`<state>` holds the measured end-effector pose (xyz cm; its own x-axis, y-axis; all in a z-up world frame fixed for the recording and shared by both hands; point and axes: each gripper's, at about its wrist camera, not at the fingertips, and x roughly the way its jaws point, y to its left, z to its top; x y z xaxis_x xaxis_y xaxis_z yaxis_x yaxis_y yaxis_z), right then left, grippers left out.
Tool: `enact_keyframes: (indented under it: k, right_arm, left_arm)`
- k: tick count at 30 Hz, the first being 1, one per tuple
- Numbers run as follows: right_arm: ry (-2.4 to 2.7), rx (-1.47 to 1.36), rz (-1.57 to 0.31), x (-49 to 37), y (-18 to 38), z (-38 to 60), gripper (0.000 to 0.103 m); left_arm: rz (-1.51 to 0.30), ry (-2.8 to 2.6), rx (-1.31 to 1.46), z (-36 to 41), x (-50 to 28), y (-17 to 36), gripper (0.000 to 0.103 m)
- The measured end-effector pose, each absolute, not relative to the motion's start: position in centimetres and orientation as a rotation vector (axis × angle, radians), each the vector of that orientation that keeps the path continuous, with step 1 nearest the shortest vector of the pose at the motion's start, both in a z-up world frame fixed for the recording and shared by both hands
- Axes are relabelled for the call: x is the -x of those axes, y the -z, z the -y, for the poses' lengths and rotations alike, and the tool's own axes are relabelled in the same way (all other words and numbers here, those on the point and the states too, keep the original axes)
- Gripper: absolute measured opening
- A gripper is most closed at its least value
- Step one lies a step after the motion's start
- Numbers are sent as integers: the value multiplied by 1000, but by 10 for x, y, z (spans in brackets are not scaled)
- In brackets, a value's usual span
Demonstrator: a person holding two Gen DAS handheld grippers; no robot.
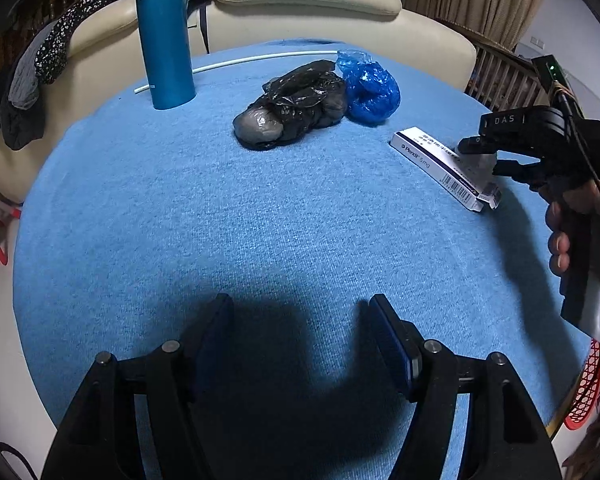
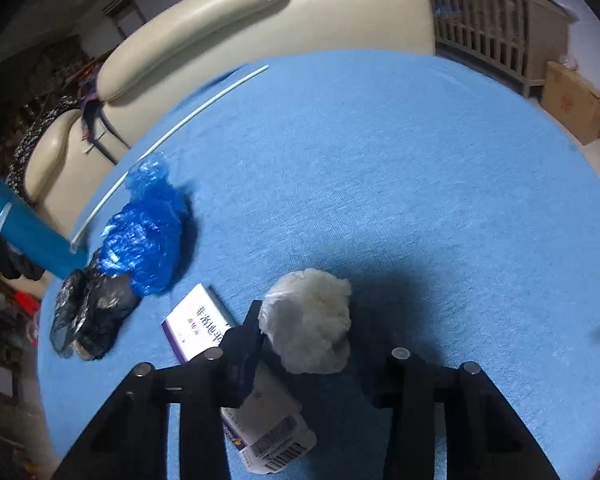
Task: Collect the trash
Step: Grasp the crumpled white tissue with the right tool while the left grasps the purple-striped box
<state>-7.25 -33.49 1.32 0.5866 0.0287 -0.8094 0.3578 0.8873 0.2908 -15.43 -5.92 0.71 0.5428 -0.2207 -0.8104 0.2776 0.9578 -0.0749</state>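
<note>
On the blue cloth (image 1: pixel 180 200) lie a crumpled black plastic bag (image 1: pixel 292 108), a blue plastic bag (image 1: pixel 370 92) and a white medicine box (image 1: pixel 440 164). At the right edge of the left wrist view, a hand holds my right gripper (image 1: pixel 490 158), which is shut on a crumpled white paper wad (image 1: pixel 478 166) right beside the box. In the right wrist view the wad (image 2: pixel 306 320) fills the space between the fingers, with the box (image 2: pixel 198 324) under the left finger. My left gripper (image 1: pixel 300 304) hangs open over bare cloth with nothing between its fingers.
A tall teal bottle (image 1: pixel 164 40) stands at the back left, with a thin white tube (image 1: pixel 260 58) behind the bags. A cream sofa (image 1: pixel 300 4) borders the far edge. A red basket (image 1: pixel 588 384) is at the right, and a cardboard box (image 2: pixel 572 100) on the floor.
</note>
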Motion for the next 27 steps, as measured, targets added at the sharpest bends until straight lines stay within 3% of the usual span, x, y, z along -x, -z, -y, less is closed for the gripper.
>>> enact_keyframes:
  k: [9,27]
  right_arm:
    - [194,-403,-896,113,-19,346,40]
    - [233,-564,-788,244,-18,401,40]
  left_arm:
    - [-957,342,-77,95,146,-14,71]
    - [-1026,237,-65,252,50,-29,72]
